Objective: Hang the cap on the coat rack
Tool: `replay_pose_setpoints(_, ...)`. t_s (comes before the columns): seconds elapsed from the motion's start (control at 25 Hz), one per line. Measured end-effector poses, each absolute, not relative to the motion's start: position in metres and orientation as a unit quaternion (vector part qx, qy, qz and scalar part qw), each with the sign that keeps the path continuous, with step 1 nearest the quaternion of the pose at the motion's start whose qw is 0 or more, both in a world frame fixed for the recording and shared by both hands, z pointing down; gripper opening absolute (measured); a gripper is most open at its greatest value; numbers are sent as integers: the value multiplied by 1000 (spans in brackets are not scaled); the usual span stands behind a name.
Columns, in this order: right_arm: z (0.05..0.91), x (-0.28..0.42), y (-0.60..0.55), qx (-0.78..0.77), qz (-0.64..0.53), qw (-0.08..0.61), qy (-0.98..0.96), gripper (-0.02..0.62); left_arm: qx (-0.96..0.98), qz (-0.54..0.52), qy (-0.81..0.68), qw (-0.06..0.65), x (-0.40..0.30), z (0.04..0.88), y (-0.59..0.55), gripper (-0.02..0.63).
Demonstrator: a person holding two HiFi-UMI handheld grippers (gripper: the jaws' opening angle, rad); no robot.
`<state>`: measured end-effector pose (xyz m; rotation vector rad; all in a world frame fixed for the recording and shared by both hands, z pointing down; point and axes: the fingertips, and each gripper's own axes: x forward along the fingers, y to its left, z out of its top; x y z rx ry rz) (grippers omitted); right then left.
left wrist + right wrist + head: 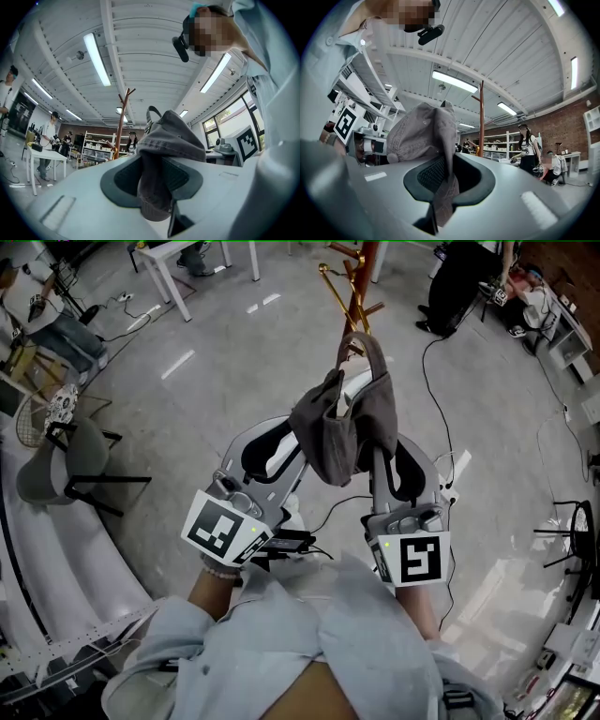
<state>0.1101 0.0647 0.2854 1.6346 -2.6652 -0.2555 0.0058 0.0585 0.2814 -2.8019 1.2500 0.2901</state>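
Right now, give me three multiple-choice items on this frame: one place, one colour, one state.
1. Where does the coat rack stand?
A) ahead, beyond the cap
B) behind the person
C) flat on the floor
2. The cap's colour?
A) red
B) grey
C) yellow
3. What holds the cap?
A) a rack peg
B) one hand-held gripper alone
C) both hand-held grippers
1 A: it rises beyond the cap in both gripper views.
2 B: the fabric is grey.
3 C: the left hand-held gripper and the right hand-held gripper each pinch fabric.
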Motion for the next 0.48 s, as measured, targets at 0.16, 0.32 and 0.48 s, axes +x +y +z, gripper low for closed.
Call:
replay_pose_setpoints(0.16,284,108,39,527,-77,2,-846,52,-911,97,400,28,3,280,31,123)
replay_pose_setpoints(0.32,284,101,12,532,-77,6,-843,52,-912,98,397,26,-4,280,3,123)
replay_pose_setpoints(0.48,282,92,-11,536,-76,8,-841,52,-914,98,392,26,-12,278,-21,122)
